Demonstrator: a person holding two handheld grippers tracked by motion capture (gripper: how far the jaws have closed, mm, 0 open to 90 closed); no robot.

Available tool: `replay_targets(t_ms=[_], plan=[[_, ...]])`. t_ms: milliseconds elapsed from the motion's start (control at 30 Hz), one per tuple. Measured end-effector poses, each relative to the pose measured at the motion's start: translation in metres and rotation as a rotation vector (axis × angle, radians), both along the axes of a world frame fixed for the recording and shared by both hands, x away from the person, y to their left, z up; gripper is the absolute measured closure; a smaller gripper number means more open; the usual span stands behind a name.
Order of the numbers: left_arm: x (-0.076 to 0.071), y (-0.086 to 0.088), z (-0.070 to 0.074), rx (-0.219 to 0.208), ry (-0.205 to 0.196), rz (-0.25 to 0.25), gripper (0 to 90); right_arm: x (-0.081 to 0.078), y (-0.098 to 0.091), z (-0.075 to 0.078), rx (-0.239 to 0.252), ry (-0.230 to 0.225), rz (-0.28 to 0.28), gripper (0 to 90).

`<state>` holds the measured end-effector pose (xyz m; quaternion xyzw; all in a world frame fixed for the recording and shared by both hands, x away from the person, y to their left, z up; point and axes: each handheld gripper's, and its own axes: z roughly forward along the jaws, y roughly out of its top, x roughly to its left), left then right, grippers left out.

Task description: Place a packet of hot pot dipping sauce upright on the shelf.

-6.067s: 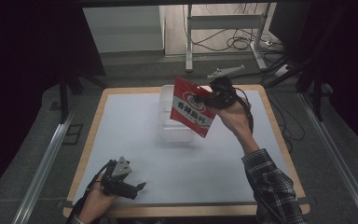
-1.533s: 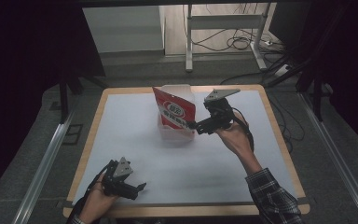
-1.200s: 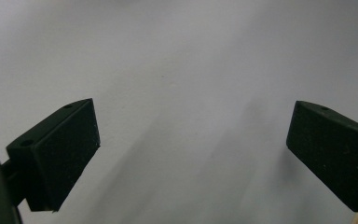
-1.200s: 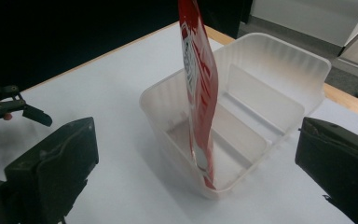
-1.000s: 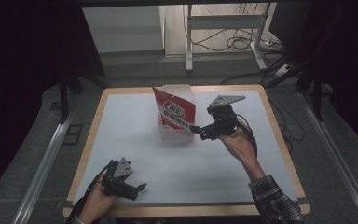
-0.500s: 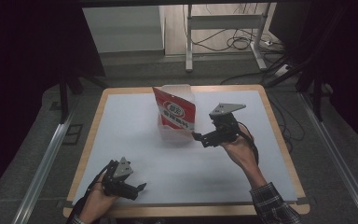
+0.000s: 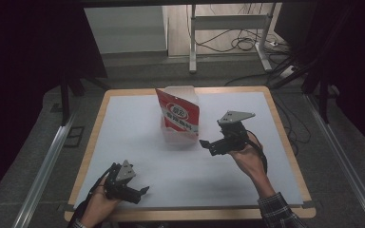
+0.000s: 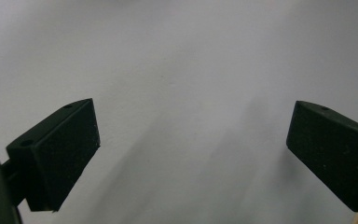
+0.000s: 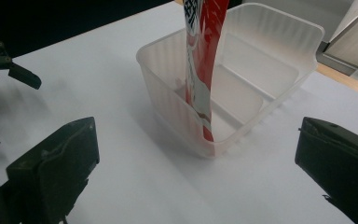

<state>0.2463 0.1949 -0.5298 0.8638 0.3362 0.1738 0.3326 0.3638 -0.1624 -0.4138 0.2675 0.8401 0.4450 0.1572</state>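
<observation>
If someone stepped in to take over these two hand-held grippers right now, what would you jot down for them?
Right gripper: open, holding nothing, just short of the tub.
Left gripper: open, holding nothing, low over the near left of the table.
Red snack pouch: standing on edge inside the translucent plastic tub, leaning on its near wall, top sticking out above the rim.
Done: pouch is in the tub and released.
Left: possibly only settling the pouch flatter, if that is wanted.

Red pouch [image 7: 179, 113] upright in translucent tub [image 9: 279, 70]
</observation>
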Motion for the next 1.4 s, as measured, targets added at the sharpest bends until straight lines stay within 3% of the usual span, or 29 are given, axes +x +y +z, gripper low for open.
replay_targets(t_ms=[733,1400], plan=[[0.0,0.0,0.0,-0.001,-0.002,-0.001,2.5,-0.016,-0.024,-0.007,-0.019,0.0,-0.036,0.0],[0.0,0.001,0.0,-0.009,0.0,0.002,2.3,-0.027,-0.041,-0.024,-0.015,0.013,-0.063,0.0]])
